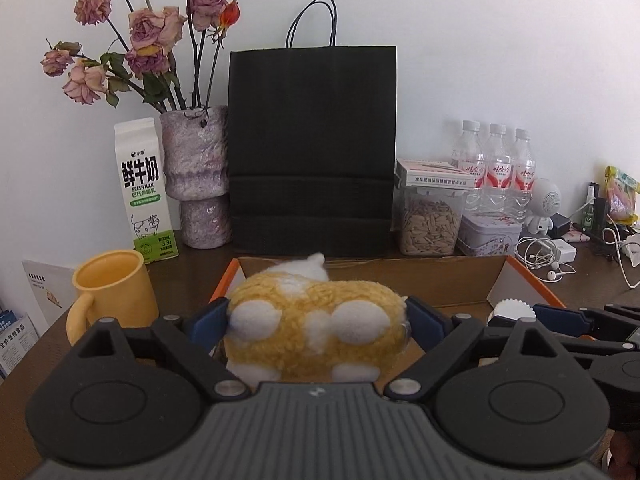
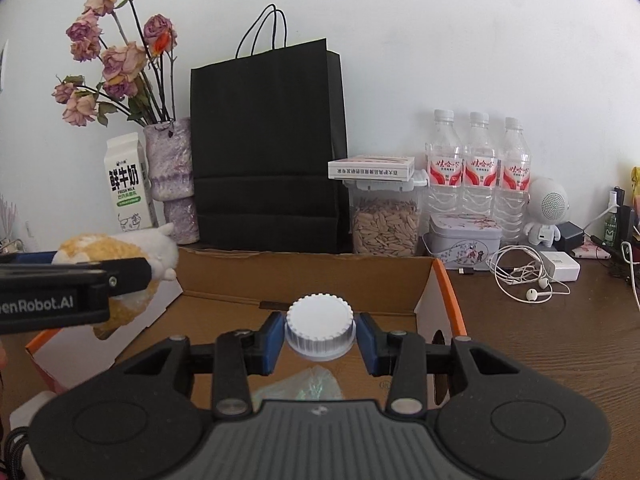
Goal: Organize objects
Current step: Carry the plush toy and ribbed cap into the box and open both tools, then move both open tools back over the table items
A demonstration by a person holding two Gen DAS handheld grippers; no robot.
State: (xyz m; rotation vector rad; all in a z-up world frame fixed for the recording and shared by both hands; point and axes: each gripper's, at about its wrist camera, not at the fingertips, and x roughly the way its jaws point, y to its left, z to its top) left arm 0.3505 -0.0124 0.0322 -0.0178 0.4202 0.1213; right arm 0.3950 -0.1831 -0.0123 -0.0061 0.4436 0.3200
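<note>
My left gripper point(image 1: 316, 320) is shut on a yellow and white plush toy point(image 1: 316, 316) and holds it over the left part of an open cardboard box point(image 1: 372, 276). The toy also shows at the left of the right wrist view point(image 2: 116, 248), above the box's left wall. My right gripper point(image 2: 320, 340) is shut on a white ribbed bottle cap point(image 2: 320, 326); the bottle below it is clear and mostly hidden. It hangs over the box point(image 2: 304, 276). The cap also shows at the right in the left wrist view point(image 1: 514, 310).
A yellow mug point(image 1: 112, 292) stands left of the box. Behind the box are a milk carton point(image 1: 144, 188), a vase of dried roses point(image 1: 196, 176), a black paper bag point(image 1: 312, 148), a seed jar point(image 1: 430, 220), three water bottles point(image 1: 496, 168), a tin point(image 1: 490, 234) and white earphones point(image 2: 524, 276).
</note>
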